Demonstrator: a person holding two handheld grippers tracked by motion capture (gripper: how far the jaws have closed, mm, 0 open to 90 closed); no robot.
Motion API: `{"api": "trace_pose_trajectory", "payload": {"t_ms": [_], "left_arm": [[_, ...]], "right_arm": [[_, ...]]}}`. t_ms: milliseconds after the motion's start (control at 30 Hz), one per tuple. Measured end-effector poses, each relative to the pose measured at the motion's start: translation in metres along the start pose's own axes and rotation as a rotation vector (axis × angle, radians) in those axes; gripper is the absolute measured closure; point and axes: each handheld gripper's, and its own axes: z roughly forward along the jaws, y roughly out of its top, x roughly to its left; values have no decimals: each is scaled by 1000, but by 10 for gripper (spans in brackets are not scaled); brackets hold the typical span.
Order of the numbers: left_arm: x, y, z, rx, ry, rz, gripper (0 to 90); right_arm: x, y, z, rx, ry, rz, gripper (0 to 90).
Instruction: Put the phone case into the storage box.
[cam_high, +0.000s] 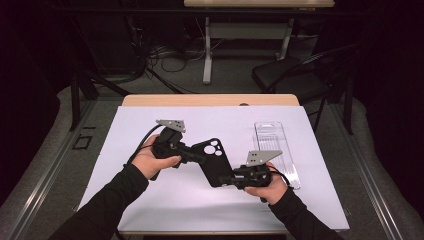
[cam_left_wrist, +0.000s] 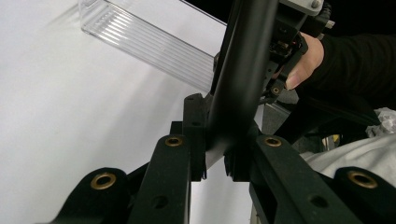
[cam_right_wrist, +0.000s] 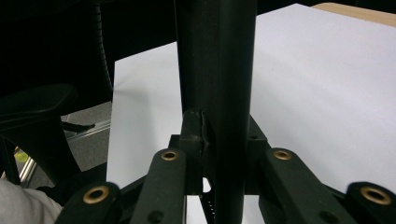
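Both pairs of jaws are clamped on the same thing: a black phone case (cam_high: 215, 161), flat and matte, with round camera cut-outs near its upper end. The left gripper (cam_high: 192, 156) bites the case's left edge; in the left gripper view its two black jaws press in from either side on the thin dark slab (cam_left_wrist: 243, 74), which rises edge-on between them. The right gripper (cam_high: 235, 177) pinches the case's lower corner, and in the right gripper view the slab (cam_right_wrist: 219, 70) stands upright between jaws closed tight against it. The jaw links are smooth black plastic with brass-ringed rivet holes (they catch the light a little).

The case is held up off the table, tilted, roughly over the middle of the white sheet (cam_high: 150, 195) that covers the tabletop. A grey three-cornered plate sits on top of each gripper, and a black cable loops off the left one toward the person.

The left hand (cam_high: 152, 161) wraps its gripper's handle from below, forearm in a dark sleeve coming in diagonally from the lower left. The right hand (cam_high: 270, 186) grips its handle low and near the table's front edge, wrist bent inward so the two grippers point toward each other.

Just beside the right hand, on the sheet, lies a clear plastic tray (cam_high: 275, 145), long, rectangular and ribbed along its bottom. The wooden table edge (cam_high: 210, 100) shows beyond the sheet, with a dark chair (cam_high: 295, 75) on the grey floor behind.
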Motion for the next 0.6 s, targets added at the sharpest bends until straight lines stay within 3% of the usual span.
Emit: {"api": "trace_pose_trajectory", "payload": {"t_ms": [600], "left_arm": [[3,-2,0,25,18,-21,816]], "right_arm": [[-1,2,-1,6,-39,26,556]]}}
